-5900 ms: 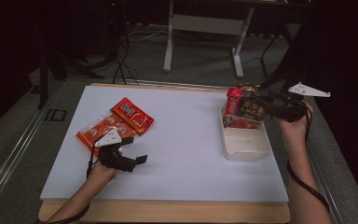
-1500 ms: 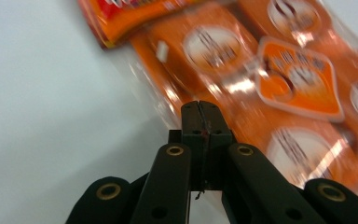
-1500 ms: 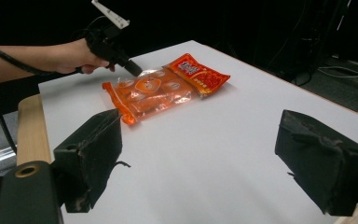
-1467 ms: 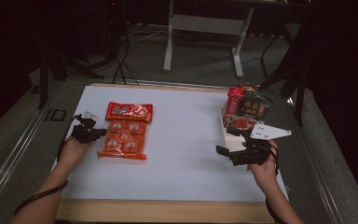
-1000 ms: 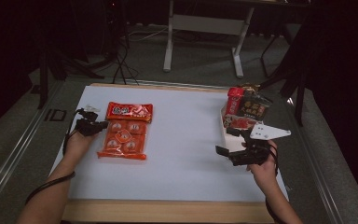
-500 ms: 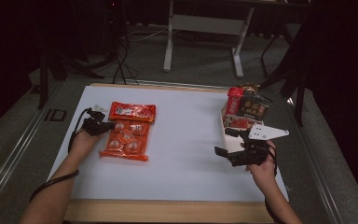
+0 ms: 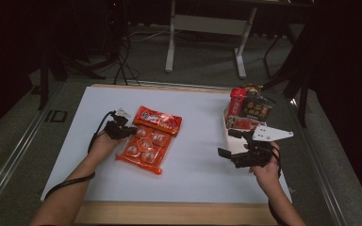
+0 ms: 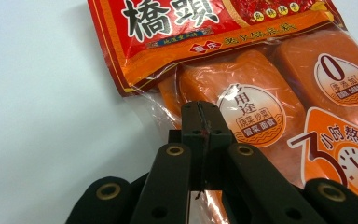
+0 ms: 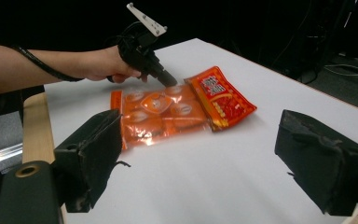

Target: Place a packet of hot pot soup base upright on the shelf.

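Nearest the person, the right tongs (image 7: pixel 235 149) hover spread and empty over the white tabletop (image 7: pixel 198 141). Farther left, the left tongs (image 8: pixel 200 122) are pressed together on the clear film edge of the orange seasoning pack (image 7: pixel 147 139), which lies flat on the tabletop. The pack looks floppy, slick and moderately heavy with its blocks; pinching the film margin or sealed header seems safest. Beyond stands a white bin (image 7: pixel 227 123) of snacks.

Centre of the high view: bare white table (image 7: pixel 202 141), open passage.
Left of centre: orange seasoning packet (image 7: pixel 148 140) lies flat (low obstacle).
Upper right: white bin (image 7: pixel 227 123) packed with upright snack packs (image 7: pixel 250 109) blocks passage.
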